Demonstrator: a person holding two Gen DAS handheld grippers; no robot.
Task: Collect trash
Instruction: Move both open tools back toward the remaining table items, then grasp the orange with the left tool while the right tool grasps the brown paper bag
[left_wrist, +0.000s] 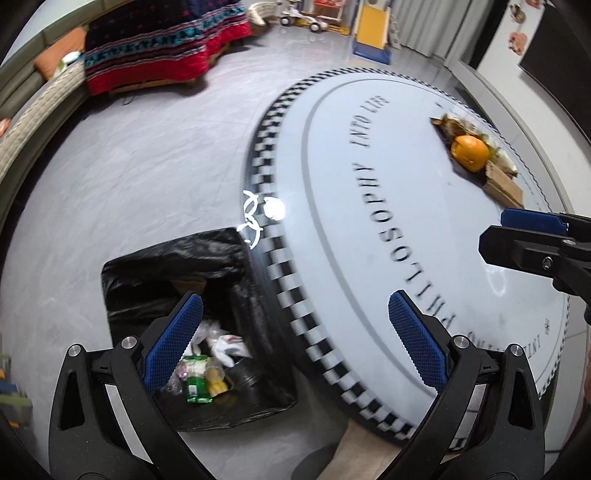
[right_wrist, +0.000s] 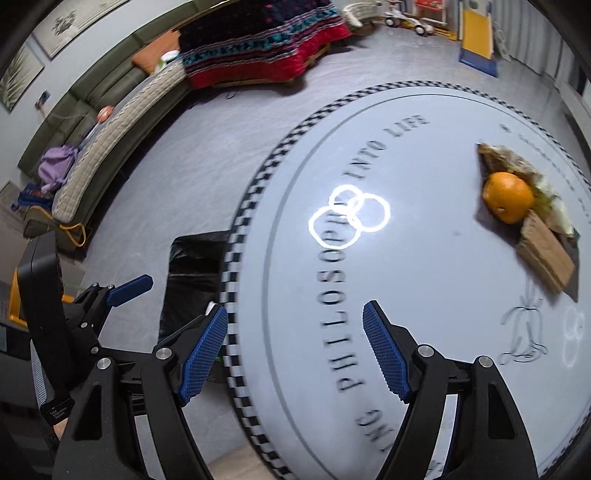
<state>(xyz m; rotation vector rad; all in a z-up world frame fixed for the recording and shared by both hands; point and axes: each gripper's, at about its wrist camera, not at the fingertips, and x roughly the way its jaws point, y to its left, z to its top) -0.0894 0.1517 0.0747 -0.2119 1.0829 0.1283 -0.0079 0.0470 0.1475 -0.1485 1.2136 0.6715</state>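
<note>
Blue-padded and spread wide, the jaws of my left gripper hold nothing as they hang over the checkered rim of the round surface and the black-lined trash bin on the floor just beside it. Wrappers, among them a green packet, and white crumpled paper lie at the bottom of the bin. My right gripper is likewise parted and empty, poised above the near part of the surface, close to the printed word "PHILOSOPHY". Across the surface, well apart from both grippers, sits the remaining trash: an orange resting against a brown paper bag, with crumpled wrappers behind it. Ring-shaped glare from a ceiling light falls on the glossy top. Beyond, a green sofa with a quilted cover and a red-and-black patterned blanket line the grey floor.
</note>
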